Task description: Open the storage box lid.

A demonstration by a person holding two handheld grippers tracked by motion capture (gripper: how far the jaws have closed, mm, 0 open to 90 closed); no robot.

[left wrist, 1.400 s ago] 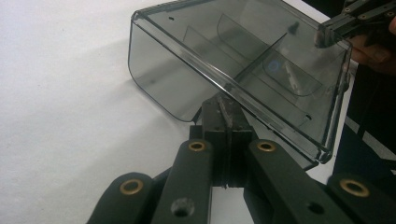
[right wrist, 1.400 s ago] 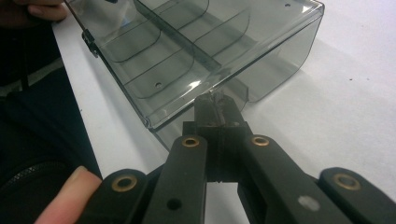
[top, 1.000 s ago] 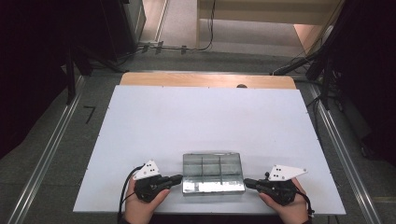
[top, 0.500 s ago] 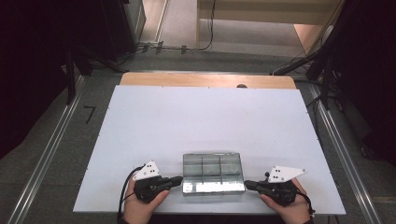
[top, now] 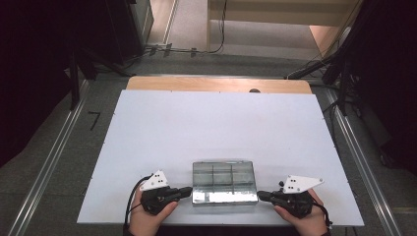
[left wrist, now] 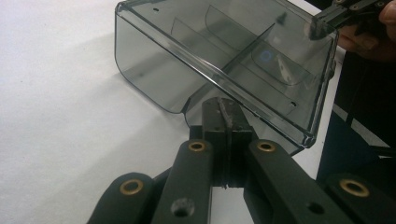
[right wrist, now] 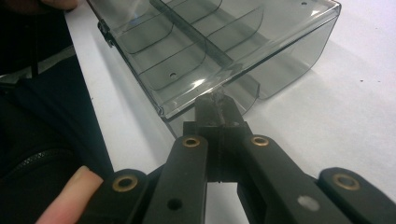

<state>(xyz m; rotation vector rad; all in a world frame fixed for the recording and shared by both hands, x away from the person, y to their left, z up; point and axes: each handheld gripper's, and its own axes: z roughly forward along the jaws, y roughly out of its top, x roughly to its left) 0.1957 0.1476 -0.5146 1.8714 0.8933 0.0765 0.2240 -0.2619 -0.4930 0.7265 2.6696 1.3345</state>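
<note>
Left gripper view has your left gripper [left wrist: 226,108] with its two black jaws pressed flat together, the tips at the lower edge of the clear smoky box [left wrist: 224,60]; you cannot tell whether a thin lip of plastic is caught between them or they merely touch it. Right gripper view gives the same picture for your right gripper [right wrist: 215,106]: two jaws closed tight, tips against the box's edge, any pinch hidden.

From above, you hold one gripper in each hand [top: 147,219], one at each short end of the single box [top: 223,182], both pointing inward at it. Your other hand [top: 305,221] holds the right gripper [top: 261,195], your left gripper [top: 188,190] opposite it.

One box lies there, a lidded organiser with dividers that form six compartments, in two rows of three. It sits on the white table [top: 216,128] near the edge closest to you, about midway across.
</note>
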